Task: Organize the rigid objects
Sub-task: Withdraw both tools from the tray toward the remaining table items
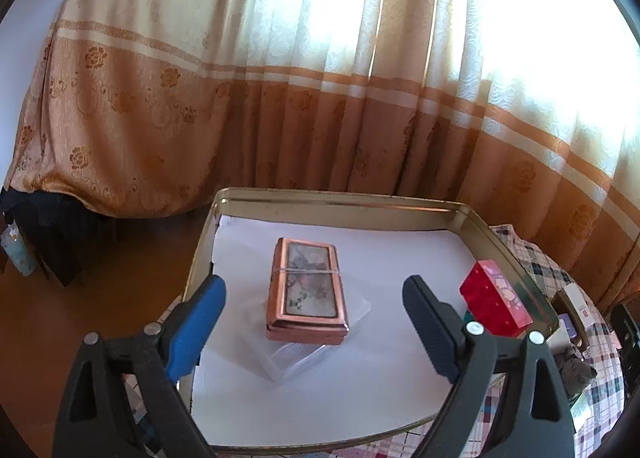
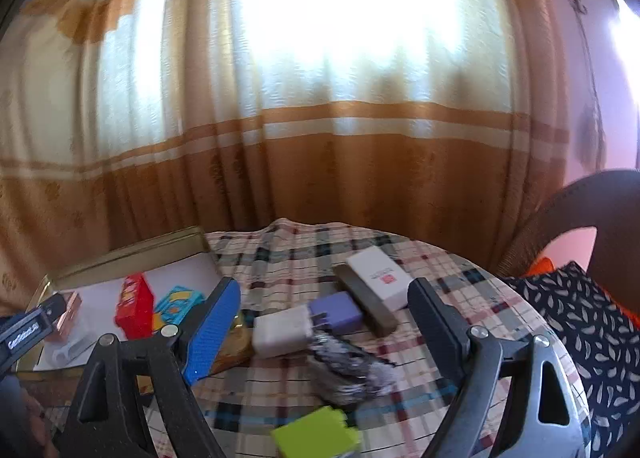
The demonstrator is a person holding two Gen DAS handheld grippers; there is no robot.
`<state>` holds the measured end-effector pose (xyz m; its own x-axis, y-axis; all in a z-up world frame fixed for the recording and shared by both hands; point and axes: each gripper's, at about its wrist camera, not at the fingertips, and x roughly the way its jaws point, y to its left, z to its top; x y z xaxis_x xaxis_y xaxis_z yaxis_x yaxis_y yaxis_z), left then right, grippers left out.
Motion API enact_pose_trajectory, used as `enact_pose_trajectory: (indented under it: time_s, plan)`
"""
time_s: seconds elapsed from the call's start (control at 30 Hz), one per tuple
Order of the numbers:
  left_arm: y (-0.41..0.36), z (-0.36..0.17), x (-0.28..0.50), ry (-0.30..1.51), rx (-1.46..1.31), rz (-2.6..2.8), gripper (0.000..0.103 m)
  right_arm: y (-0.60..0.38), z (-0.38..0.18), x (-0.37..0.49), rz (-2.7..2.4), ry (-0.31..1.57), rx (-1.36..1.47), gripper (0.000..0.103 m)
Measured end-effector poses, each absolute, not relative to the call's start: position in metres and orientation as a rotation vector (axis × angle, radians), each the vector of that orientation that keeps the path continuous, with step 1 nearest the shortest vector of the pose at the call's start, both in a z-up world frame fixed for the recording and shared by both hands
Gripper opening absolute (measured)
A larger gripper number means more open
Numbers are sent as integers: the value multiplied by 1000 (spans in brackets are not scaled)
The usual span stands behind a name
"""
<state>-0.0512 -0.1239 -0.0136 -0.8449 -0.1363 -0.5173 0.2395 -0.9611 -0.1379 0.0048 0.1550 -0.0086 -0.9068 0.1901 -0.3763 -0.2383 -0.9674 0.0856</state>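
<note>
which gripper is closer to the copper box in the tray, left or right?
Left. The left gripper hangs open right over the tray, the copper box framed between its fingers. The right gripper is off over the checked cloth, beside the tray, facing loose boxes.

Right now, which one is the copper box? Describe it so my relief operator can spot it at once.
Start at the gold-rimmed tin tray lined with white paper, in front of the curtain. Near its middle, the copper box sits on a clear plastic lid. Unlike the red box at the tray's right wall, it has a pictured top with a band across it.
</note>
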Motion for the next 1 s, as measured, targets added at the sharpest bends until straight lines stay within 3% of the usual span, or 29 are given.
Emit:
enact_pose_trajectory:
  time_s: [0.37, 0.7, 1.0]
  plan:
    - [-110, -10, -45, 233, 773, -2889, 92, 196, -8, 12, 2736, 206, -534, 87]
    - [-69, -5, -26, 145, 756, -3040, 92, 245, -14, 25, 2630, 482, -520, 87]
    - [-10, 0, -7, -77, 812, -3290, 92, 265, -22, 29, 2578, 612, -542, 88]
